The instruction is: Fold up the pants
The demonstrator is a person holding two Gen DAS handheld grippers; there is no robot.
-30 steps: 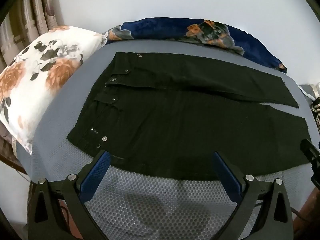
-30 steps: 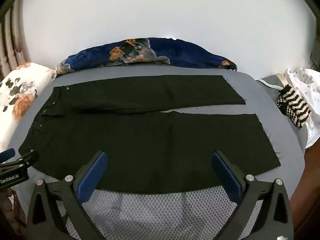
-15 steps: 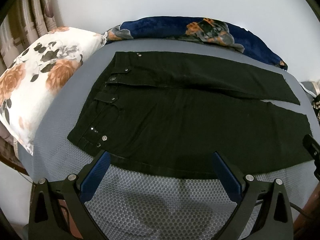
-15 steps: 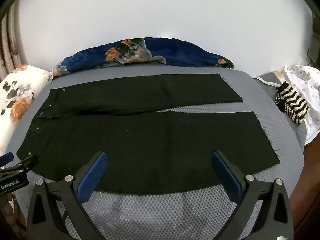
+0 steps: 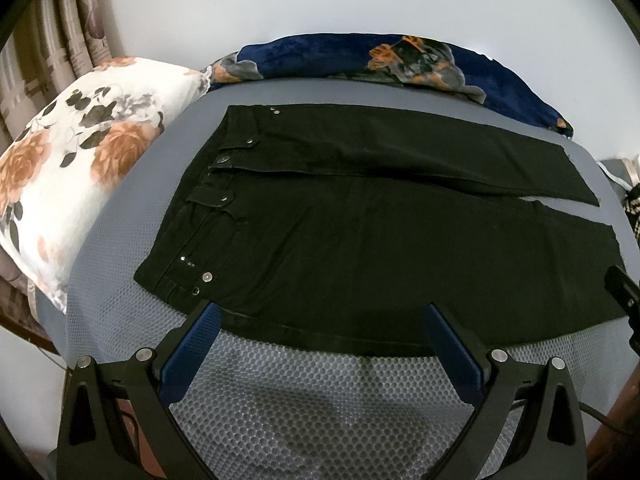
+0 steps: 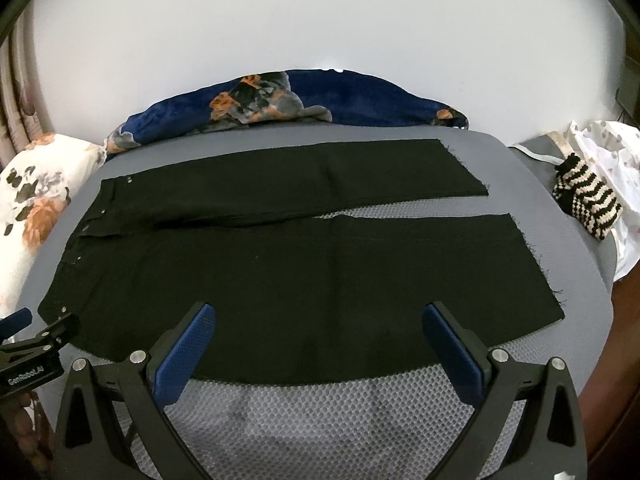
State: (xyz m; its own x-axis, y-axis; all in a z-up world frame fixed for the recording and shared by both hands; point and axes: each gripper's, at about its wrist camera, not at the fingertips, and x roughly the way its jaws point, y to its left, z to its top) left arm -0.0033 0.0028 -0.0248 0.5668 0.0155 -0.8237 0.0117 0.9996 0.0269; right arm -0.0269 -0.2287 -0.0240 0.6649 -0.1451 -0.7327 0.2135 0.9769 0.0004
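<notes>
Our left gripper (image 5: 320, 344) and right gripper (image 6: 320, 344), both spread wide and empty, have eased slightly closer to the near edge of the mesh-covered bed (image 6: 320, 412), where the black pants (image 6: 304, 280) lie flat, unfolded; grasping looks imminent.

right gripper (image 5: 626, 304): cut by frame edge right of left claw, state unclear
pillow (image 6: 28, 208): cropped far left
striped item (image 5: 634, 210): mostly cut off

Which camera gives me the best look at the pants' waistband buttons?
Left wrist view: the waistband buttons sit close and sharp, rivets distinct. Right wrist view shows the same waistband small at the far left, buttons mere specks.
</notes>
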